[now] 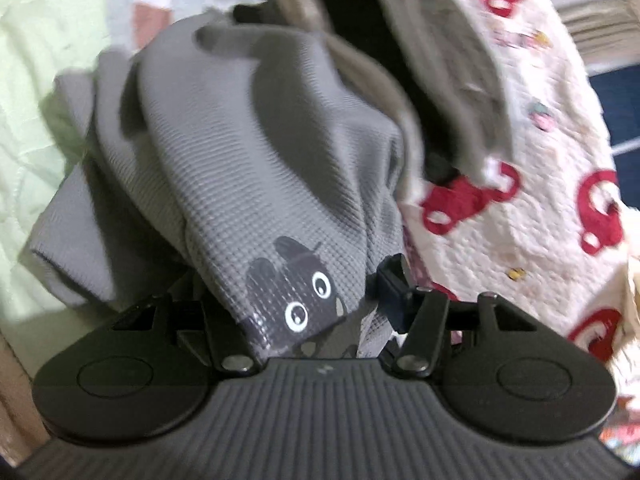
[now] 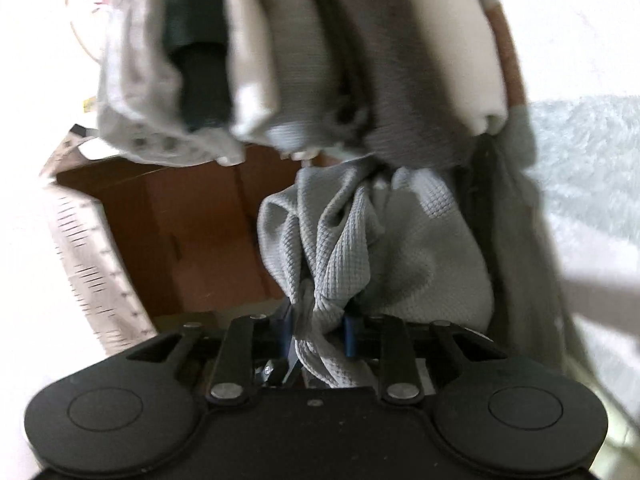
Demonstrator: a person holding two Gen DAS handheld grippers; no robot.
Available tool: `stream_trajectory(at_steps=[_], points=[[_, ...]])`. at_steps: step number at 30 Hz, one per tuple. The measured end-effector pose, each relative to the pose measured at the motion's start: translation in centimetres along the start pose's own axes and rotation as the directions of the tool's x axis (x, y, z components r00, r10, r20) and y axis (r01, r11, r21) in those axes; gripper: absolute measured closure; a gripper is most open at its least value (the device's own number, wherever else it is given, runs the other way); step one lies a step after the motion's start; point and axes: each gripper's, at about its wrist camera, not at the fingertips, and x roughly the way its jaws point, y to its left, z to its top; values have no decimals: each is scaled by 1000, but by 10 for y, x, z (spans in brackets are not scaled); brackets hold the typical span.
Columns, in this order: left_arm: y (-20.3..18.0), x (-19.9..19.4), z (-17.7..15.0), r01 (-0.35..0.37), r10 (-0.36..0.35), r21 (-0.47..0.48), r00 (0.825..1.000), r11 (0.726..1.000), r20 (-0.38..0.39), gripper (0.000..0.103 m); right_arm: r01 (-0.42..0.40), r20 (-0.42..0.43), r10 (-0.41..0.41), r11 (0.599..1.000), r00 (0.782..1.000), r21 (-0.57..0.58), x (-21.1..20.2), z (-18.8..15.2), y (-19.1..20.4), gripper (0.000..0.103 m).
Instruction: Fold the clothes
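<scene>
A grey waffle-knit garment (image 1: 248,152) with a dark cartoon face print (image 1: 304,300) fills the left wrist view. It drapes over my left gripper (image 1: 296,300), which is shut on its printed edge; the left finger is hidden under cloth. In the right wrist view the same grey waffle-knit garment (image 2: 360,240) hangs bunched and twisted. My right gripper (image 2: 320,320) is shut on a gathered fold of it, with blue pads (image 2: 350,336) pressing the fabric from both sides.
A cream quilt with red car shapes (image 1: 520,200) lies to the right, pale green bedding (image 1: 36,120) to the left. Other clothes (image 2: 240,60) hang blurred above a brown cardboard box (image 2: 180,232). White fluffy fabric (image 2: 580,180) lies at right.
</scene>
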Motion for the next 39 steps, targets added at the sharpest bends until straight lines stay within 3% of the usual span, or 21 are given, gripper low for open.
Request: stream_trajectory(at_steps=[4,9,17,21,24,28,29,30,31,32,33,34,35,37,38,39], points=[[-36,-15,-16,25,-23,122,1000,992,-13,47,-48,-26,46,998,999,-51,-17,-6,27,75],[-99,-27,-47,74,-64,320,997,944,-40,48,-133,-52,128,986,990,-97,-61,-22,62,75],[-173,5,-84,199,-137,434,976,879,-170,48,-169,6,175,957,985,-234,-192,-34,87,75],[-221,27,-101,274,-155,471,948,839,-277,48,-156,103,196,938,975,-310,-253,-32,106,75],[-261,38,-127,370,-200,504,912,781,-359,48,-176,166,249,916,954,-361,-301,-41,126,75],[-246,49,-146,293,-119,553,937,780,-329,46,-176,241,296,890,924,-421,-373,-63,146,75],[-242,52,-151,273,-98,564,942,779,-320,44,-127,279,264,895,923,-428,-389,-70,147,75],[-238,55,-156,252,-77,576,947,778,-311,44,27,362,148,899,920,-437,-404,-81,147,75],[-234,57,-161,231,-56,587,952,776,-301,43,180,445,34,884,895,-431,-418,-92,147,73],[-229,60,-166,211,-35,598,956,773,-291,41,329,525,-74,849,848,-412,-433,-103,147,69],[-225,63,-170,190,-14,609,960,770,-281,34,471,600,-176,797,781,-379,-448,-114,147,69],[-221,65,-175,169,6,619,963,767,-271,29,610,669,-275,719,690,-334,-460,-125,147,69],[-217,68,-180,148,27,629,965,763,-260,29,763,730,-389,585,562,-275,-465,-136,144,69],[-209,73,-190,107,68,649,969,754,-238,29,913,787,-498,360,364,-194,-474,-158,130,69],[-205,76,-195,86,89,658,970,748,-227,29,931,787,-522,315,330,-182,-479,-165,122,69],[-201,79,-199,65,109,667,970,742,-215,29,936,776,-540,297,327,-188,-481,-172,115,69]])
